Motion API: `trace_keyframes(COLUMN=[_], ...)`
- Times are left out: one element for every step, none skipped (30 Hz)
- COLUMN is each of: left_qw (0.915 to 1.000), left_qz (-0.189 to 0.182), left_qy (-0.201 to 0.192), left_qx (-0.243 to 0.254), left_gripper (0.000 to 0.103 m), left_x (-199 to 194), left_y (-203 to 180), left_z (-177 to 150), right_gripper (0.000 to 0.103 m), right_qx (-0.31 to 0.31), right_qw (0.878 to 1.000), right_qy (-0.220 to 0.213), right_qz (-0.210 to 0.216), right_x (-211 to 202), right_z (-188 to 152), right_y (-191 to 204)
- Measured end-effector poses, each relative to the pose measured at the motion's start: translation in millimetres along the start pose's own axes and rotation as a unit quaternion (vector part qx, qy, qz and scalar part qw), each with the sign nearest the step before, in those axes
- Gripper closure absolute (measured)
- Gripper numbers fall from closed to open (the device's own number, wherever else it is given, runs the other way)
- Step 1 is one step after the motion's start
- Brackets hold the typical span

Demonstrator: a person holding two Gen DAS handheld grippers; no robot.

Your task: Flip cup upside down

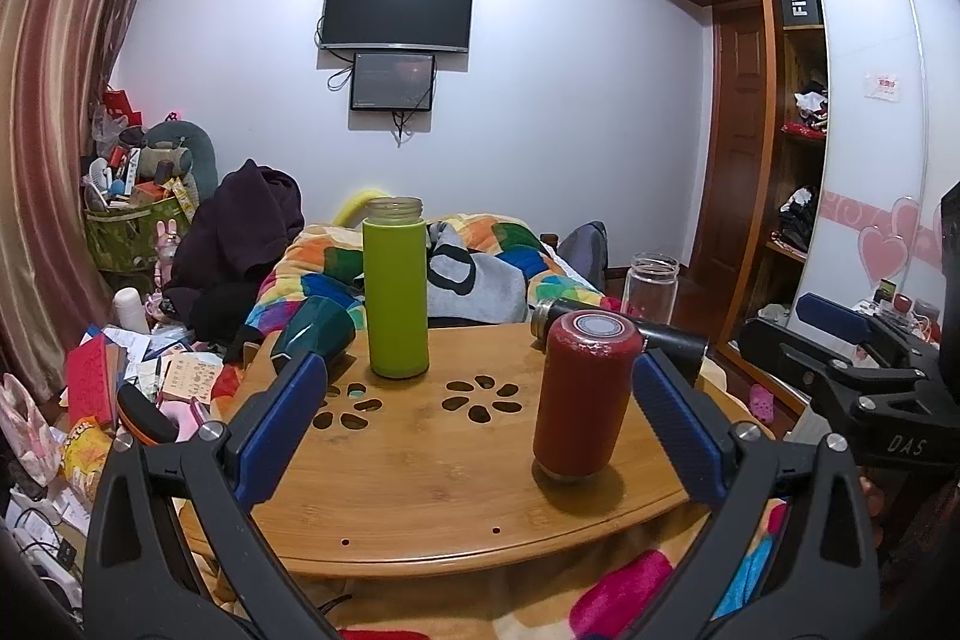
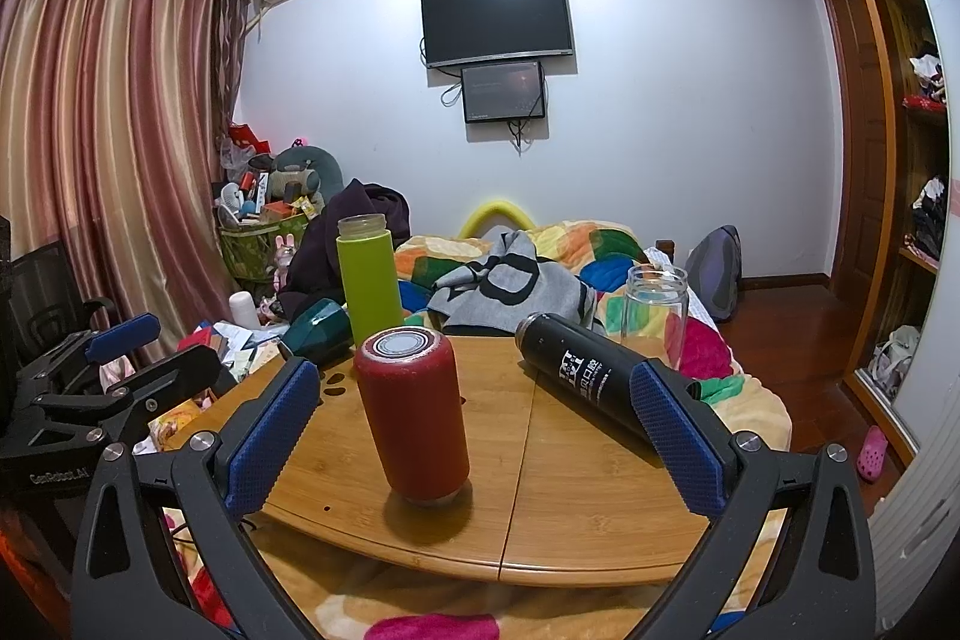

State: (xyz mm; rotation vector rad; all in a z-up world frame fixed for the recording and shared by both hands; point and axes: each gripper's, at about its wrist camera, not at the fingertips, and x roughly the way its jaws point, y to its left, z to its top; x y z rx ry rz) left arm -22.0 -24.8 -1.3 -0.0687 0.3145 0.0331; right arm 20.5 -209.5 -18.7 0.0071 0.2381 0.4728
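Observation:
A red cup (image 1: 582, 394) stands upside down on the wooden table (image 1: 420, 496), its grey base ring on top; it also shows in the right wrist view (image 2: 414, 412). My left gripper (image 1: 480, 430) is open and empty, with the red cup just inside its right finger (image 1: 678, 436). My right gripper (image 2: 474, 430) is open and empty, with the red cup between its fingers and apart from both. A green cup (image 1: 395, 289) stands upright with its mouth up at the table's far side. The right gripper also shows at the right edge of the left wrist view (image 1: 840, 340).
A black flask (image 2: 582, 376) lies on its side at the table's right. A clear glass jar (image 2: 654, 310) stands behind it. A dark green cup (image 2: 318, 331) lies at the far left edge. A cluttered bed with a colourful blanket (image 2: 540, 268) lies beyond the table.

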Motion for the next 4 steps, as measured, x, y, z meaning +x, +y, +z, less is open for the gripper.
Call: trace_keyframes(left_qw=[1.0,1.0,1.0,1.0], left_qz=[-0.001,0.001,0.003,0.004], left_qy=[-0.002,-0.005,-0.007,-0.007], left_qx=[-0.001,0.0,0.001,0.002], left_gripper=[0.0,0.0,0.0,0.0], left_x=[-1.1,-1.8,-2.2,-2.5], left_y=[0.3,-0.1,-0.6,-0.7], left_z=[-0.5,-0.7,-0.8,-0.8], right_gripper=[0.0,0.0,0.0,0.0], right_qx=[0.001,0.002,0.002,0.003], right_qw=[1.0,1.0,1.0,1.0], right_qy=[0.0,0.001,0.001,0.002], right_qz=[0.0,-0.001,-0.001,-0.002], right_x=[0.4,1.3,1.7,2.3], right_z=[0.1,-0.3,-0.3,-0.3], right_y=[-0.6,-1.4,-1.9,-2.3])
